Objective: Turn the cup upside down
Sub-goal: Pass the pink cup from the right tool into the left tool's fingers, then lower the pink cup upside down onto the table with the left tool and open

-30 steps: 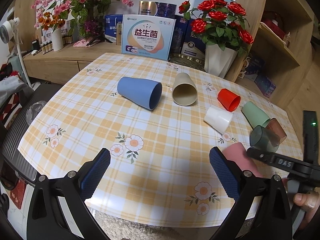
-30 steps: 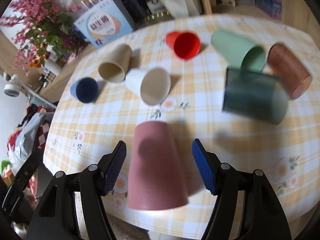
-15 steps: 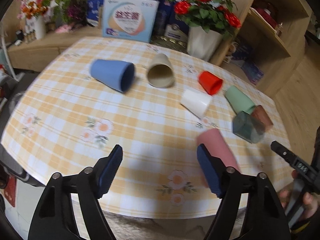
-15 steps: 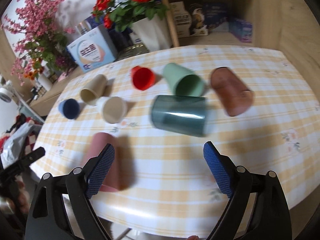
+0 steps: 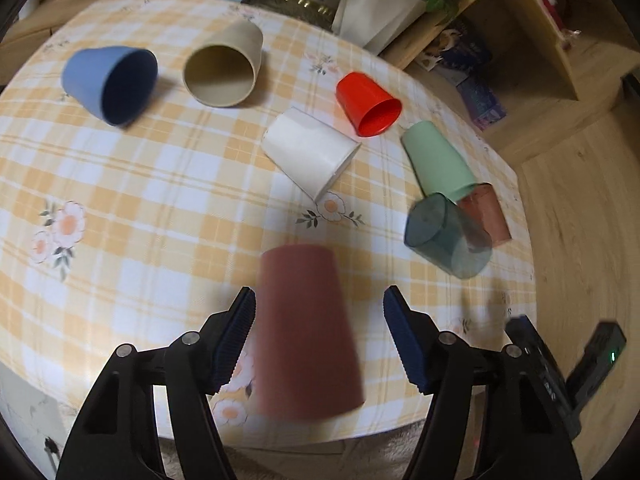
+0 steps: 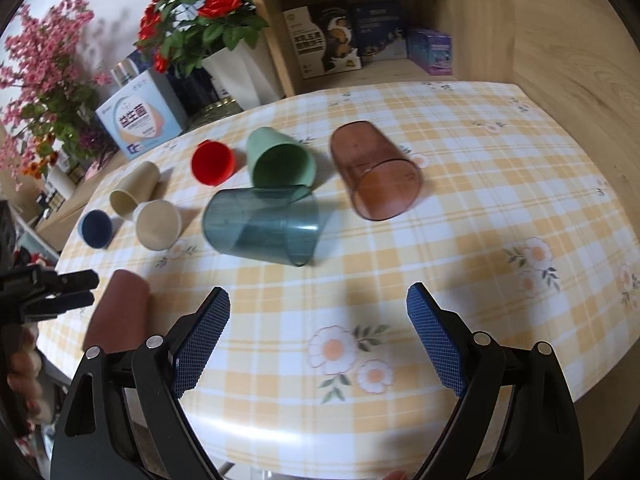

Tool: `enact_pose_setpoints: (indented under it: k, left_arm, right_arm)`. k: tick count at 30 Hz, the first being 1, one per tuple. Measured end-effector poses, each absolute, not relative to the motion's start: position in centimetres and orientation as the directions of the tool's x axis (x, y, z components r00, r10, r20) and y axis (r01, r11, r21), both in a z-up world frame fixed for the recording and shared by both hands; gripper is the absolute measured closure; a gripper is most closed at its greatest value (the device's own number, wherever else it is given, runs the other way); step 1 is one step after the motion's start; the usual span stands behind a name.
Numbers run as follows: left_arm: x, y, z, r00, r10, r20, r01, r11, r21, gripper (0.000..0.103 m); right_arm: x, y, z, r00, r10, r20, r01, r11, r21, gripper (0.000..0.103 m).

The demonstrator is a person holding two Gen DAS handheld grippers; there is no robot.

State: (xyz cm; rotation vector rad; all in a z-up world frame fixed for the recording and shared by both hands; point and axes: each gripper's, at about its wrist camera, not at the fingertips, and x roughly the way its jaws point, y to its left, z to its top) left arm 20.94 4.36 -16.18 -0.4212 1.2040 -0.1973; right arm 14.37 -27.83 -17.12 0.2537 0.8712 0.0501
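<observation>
A dusty-pink cup stands upside down near the table's front edge; it also shows in the right wrist view. My left gripper is open, its fingers on either side of this cup with gaps on both sides. My right gripper is open and empty above bare tablecloth, with a dark teal clear cup lying on its side ahead of it. The left gripper shows at the left edge of the right wrist view.
Other cups lie on their sides on the checked tablecloth: blue, beige, white, red, green, brown clear. A vase of roses, boxes and wooden shelves stand behind.
My left gripper moved right and forward until its open fingers straddle the pink cup. My right gripper drew away to the right, off the pink cup, and now faces the teal cup.
</observation>
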Motion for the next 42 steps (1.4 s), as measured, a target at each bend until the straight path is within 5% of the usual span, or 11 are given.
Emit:
enact_pose_setpoints:
  k: [23,42]
  left_arm:
    - [23.7,5.2,-20.8,0.213,-0.251,-0.944,-0.091,0.957,-0.275,0.045]
    - [18.7,8.7,-14.8,0.469,-0.181,-0.864,-0.01,0.978,-0.21,0.047]
  right_arm:
    - [13.8,-29.5,-18.7,0.614,0.153,-0.774,0.1,0.958,0.268,0.016]
    - [13.4,-28.6,-18.8,0.596,0.157,-0.787,0.094,0.96,0.262,0.016]
